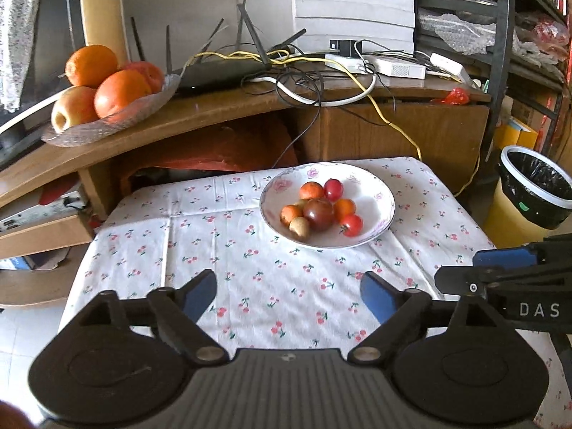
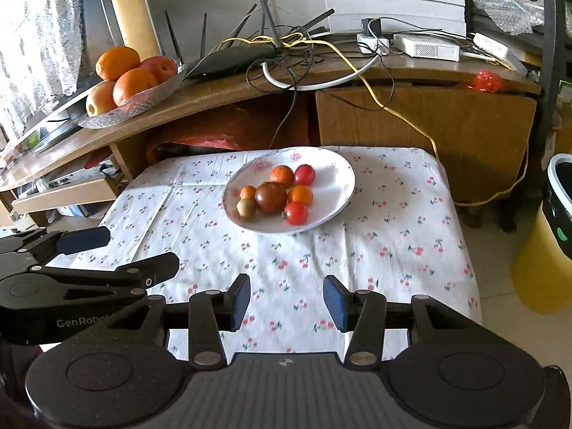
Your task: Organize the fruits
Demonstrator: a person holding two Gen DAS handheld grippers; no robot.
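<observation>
The left gripper (image 1: 289, 295), black with blue-padded fingers, hangs over the near part of the table with its jaws spread wide and nothing between them. The right gripper (image 2: 286, 302), of the same make, sits just beside it over the same near stretch, its jaws also parted, less widely, and empty; each shows at the edge of the other's view.

Under both lies a white tablecloth printed with small red cherries (image 1: 250, 250), creased in a few straight folds. Toward its far side stands a shallow white ceramic plate with a pink flower pattern on its rim (image 1: 384, 196), well apart from both grippers. In it rest the small fruits, bunched touching one another: a dark reddish-brown tomato (image 1: 319, 213) in the middle, red cherry tomatoes (image 1: 351, 225), small orange fruits (image 1: 311, 190) and a small tan-green fruit (image 1: 299, 227) at the near left.

Beyond the table runs a curved wooden desk (image 1: 214, 107). On its left end sits a clear glass dish (image 1: 107, 125) piled with large oranges and apples (image 1: 121, 93). Further right on the desk lie a black router with antennas (image 1: 221, 71) and a tangle of cables. A yellow bin lined with a black bag (image 1: 536, 193) stands right of the table.
</observation>
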